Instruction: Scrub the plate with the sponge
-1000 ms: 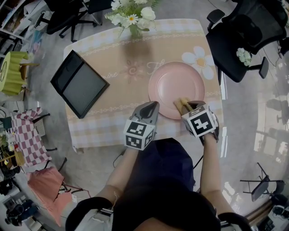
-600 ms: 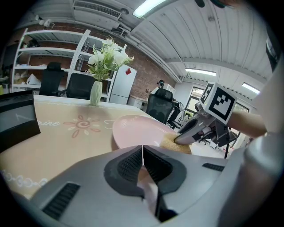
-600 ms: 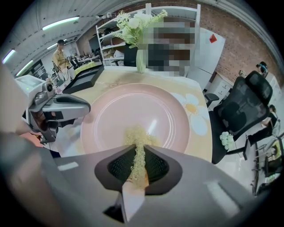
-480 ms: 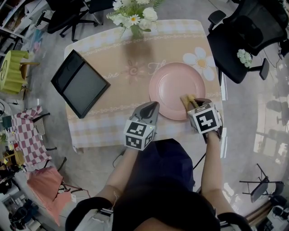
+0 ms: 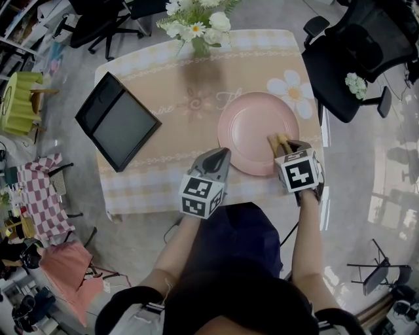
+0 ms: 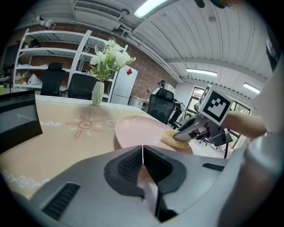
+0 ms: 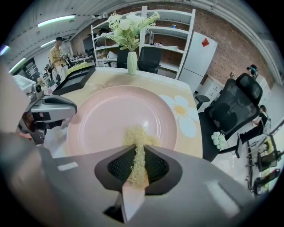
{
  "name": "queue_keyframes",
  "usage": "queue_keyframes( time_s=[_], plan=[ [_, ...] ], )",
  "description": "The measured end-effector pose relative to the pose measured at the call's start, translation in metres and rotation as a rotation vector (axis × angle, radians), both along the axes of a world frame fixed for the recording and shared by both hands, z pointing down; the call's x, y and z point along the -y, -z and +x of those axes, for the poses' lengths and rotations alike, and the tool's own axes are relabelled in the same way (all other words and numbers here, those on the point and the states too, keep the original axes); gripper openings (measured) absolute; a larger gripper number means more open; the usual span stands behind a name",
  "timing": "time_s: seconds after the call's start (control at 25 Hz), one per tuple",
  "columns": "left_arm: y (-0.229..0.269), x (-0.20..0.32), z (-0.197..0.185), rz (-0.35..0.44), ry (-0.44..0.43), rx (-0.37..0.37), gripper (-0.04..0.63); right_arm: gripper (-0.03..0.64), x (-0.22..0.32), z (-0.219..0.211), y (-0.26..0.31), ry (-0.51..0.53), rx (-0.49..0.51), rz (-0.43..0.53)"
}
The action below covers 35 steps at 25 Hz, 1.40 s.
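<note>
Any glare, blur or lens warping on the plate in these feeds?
Head view: evenly lit, table edges bowed by the lens. Right gripper view: heavy fisheye, dark corners, plate sharp, faint sheen. Left gripper view: ceiling lights blown out, plate clear.

- The plate (image 5: 252, 124) is sitting on the right half of the table (image 5: 163, 176), close to the near edge.
- The sponge (image 5: 277, 141) is resting on the near right part of the plate, with the right gripper (image 7: 136, 153) closing on it from the near side.
- The left gripper (image 5: 222, 154) is hanging over the table's near edge, just beside the plate's near left rim, its jaws pressing together on nothing.
- The vase of flowers (image 5: 196, 23) is standing at the far edge, behind and left of the plate.
- The tray (image 5: 118, 121) is lying on the table's left side, well apart from the plate, one corner reaching past the left edge.
- The office chair (image 5: 347, 59) is standing on the floor, right of the table's far right corner.
</note>
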<state>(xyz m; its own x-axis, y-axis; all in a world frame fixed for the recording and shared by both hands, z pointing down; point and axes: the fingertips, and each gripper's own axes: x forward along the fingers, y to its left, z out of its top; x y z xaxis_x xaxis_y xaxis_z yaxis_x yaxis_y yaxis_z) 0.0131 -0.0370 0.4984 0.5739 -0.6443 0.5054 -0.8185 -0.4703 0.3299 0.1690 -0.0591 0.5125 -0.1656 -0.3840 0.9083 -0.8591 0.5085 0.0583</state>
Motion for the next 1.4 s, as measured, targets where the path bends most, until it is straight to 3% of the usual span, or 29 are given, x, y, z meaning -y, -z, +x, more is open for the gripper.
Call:
queue_keyframes(
  time_s=[0.44,0.68,1.08,1.28,1.4],
  plan=[
    [0.002,0.002,-0.006,0.004,0.017,0.009,0.015,0.052,0.022,0.014,0.002,-0.086,-0.022,0.107],
    [0.007,0.004,-0.008,0.018,0.022,0.015,0.015,0.051,0.035,0.019,0.012,-0.134,-0.015,0.261],
    [0.034,0.012,-0.006,0.070,0.016,0.009,0.015,0.051,0.039,0.046,0.043,-0.335,0.196,0.356],
    [0.056,0.020,-0.005,0.123,0.013,-0.006,0.015,0.052,0.038,0.062,0.077,-0.404,0.302,0.466],
    [0.074,0.027,-0.006,0.164,0.015,-0.018,0.015,0.051,0.036,0.074,0.108,-0.443,0.339,0.580]
  ],
)
